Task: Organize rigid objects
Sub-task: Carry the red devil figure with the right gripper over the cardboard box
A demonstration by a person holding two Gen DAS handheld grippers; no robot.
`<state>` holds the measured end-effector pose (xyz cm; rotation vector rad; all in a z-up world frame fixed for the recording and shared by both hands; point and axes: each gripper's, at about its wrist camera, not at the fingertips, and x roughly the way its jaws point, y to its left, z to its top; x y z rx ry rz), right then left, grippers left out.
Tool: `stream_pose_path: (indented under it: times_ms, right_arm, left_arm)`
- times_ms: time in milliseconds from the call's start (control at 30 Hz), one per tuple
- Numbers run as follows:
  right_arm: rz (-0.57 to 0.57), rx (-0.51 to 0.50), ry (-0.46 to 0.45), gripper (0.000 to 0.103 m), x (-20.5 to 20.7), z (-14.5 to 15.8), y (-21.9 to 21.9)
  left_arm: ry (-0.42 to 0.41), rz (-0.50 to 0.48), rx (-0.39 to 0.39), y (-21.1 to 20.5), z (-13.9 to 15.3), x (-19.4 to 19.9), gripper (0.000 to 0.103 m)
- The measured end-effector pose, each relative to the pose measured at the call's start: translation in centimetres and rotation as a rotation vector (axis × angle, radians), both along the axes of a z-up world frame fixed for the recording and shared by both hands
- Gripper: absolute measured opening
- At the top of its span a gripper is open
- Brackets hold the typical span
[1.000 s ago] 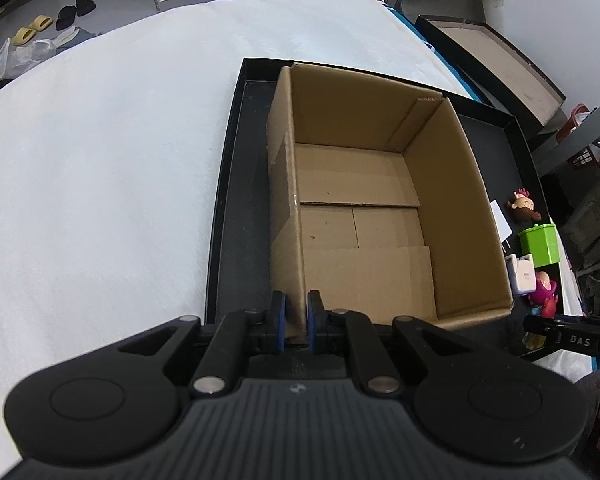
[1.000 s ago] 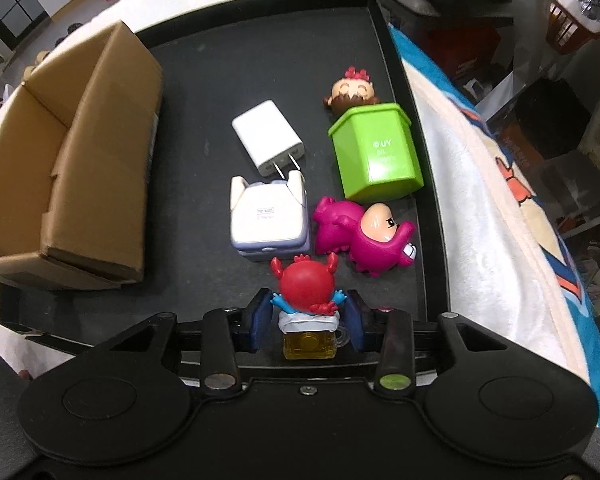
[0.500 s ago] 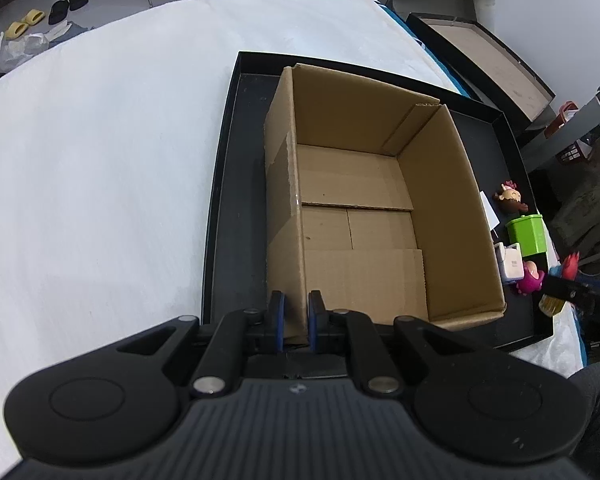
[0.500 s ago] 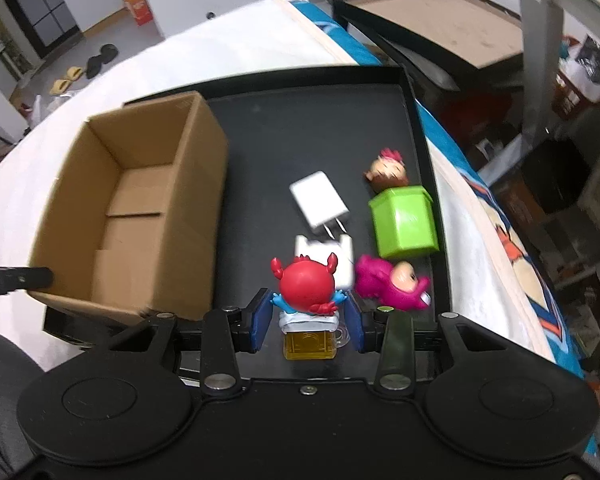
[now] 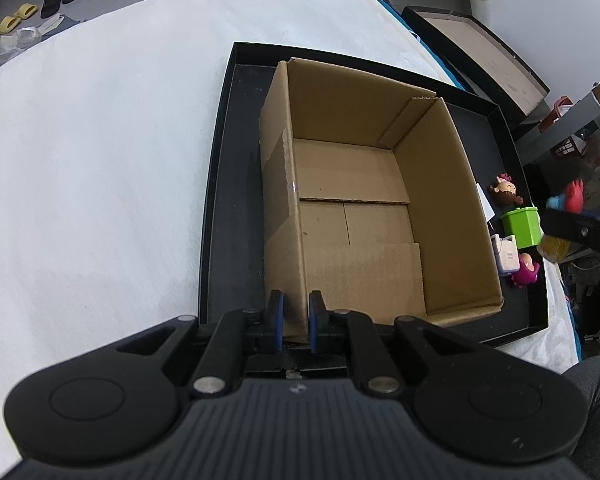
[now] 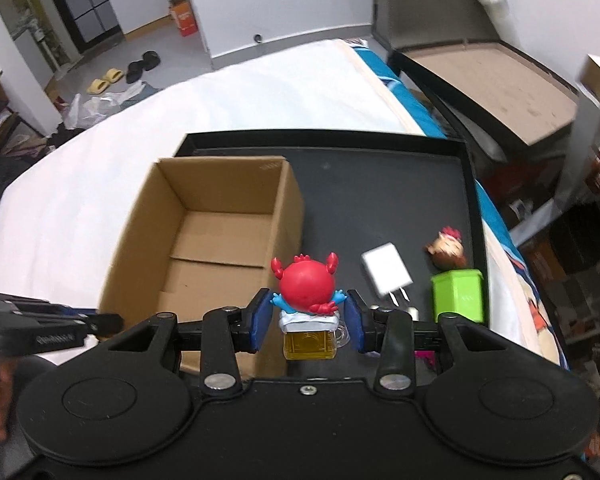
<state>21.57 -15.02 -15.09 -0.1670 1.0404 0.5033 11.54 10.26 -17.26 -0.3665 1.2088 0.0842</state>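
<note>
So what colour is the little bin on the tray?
Bright green bin, clearest in the right wrist view.

Hardly any lettering can be read. The small white-and-lilac box [image 5: 507, 254] carries a printed label, the green plastic cube-shaped bin [image 6: 458, 295] faint embossed marks, all too blurred to make out.

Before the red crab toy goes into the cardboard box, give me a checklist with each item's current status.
1. Right gripper shut on the red crab toy: ok.
2. Toy lifted off the black tray: ok.
3. Cardboard box open and empty: ok.
4. Left gripper clamps the box's near wall: ok.
5. Toy above the box opening: not ok, it sits over the right wall.
6. White charger and green cube outside the path: ok.
</note>
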Motion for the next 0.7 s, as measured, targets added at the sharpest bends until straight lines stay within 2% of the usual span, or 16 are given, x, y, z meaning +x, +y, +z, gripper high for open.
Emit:
stream_pose_path:
  times_ms: [700]
  right_arm:
    - [0.111,0.028,-0.007,0.039,2.0,1.2,8.1]
  left_arm:
    - [-0.012,0.007,-0.056,1.0,-0.6,-0.1,0.011]
